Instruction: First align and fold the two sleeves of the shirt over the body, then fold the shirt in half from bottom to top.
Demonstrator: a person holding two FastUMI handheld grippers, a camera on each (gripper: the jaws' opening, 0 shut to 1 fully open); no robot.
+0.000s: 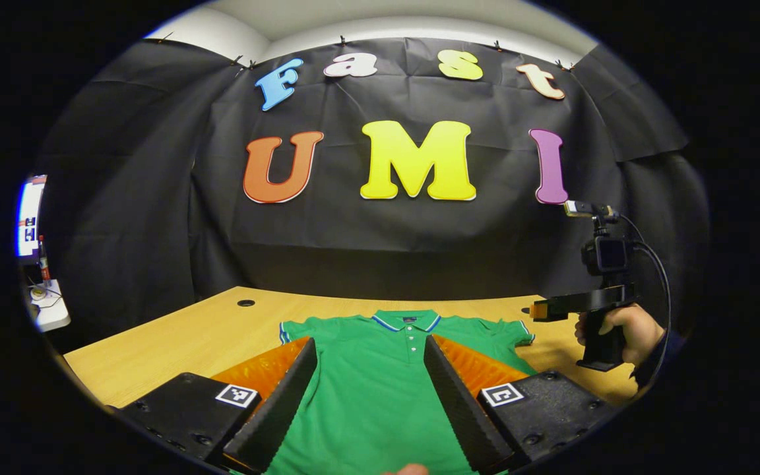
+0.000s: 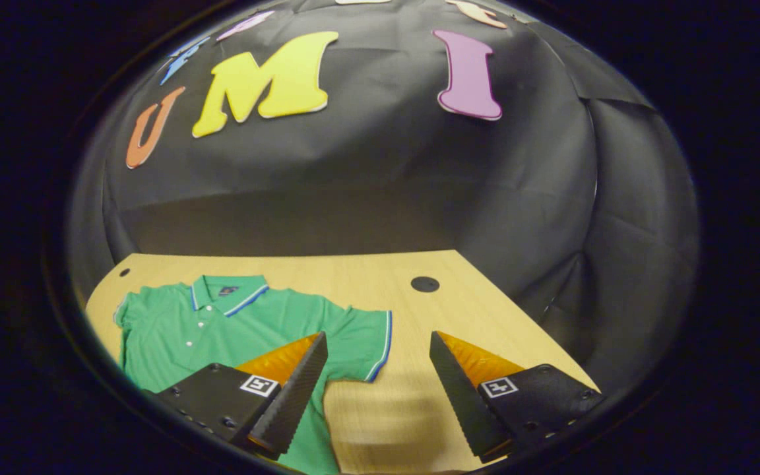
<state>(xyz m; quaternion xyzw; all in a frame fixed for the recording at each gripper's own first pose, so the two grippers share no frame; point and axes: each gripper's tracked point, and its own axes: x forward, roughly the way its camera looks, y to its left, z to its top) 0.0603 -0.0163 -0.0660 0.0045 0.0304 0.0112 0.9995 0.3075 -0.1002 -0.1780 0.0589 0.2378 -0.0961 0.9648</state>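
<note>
Okay, you're at the very start: the green polo shirt (image 1: 380,369) lies flat and face up on the wooden surface (image 1: 175,343), collar toward the booth wall, both short sleeves spread out to the sides. Nothing looks folded yet, so the sleeve step is the one in hand.

Your left tongs (image 1: 370,402) hang over the shirt body, fingers well apart, nothing between them. Your right tongs (image 2: 377,389) are also spread wide and empty, hovering over bare surface just beside the shirt's right sleeve (image 2: 360,336). In the left gripper view you can also see the right gripper held in a hand (image 1: 621,330) off the shirt's right side, above the surface.

My read on the next move: bring each set of tongs down to its own sleeve, pinch near the striped cuff, then carry both inward over the chest evenly so they line up. The fabric looks thin and limp, so grab one layer only or the body will drag along.

Writing: there's a small dark tag inside the collar (image 1: 409,320), too small to read. The square markers on the gripper bodies are patterns, not text.
</note>
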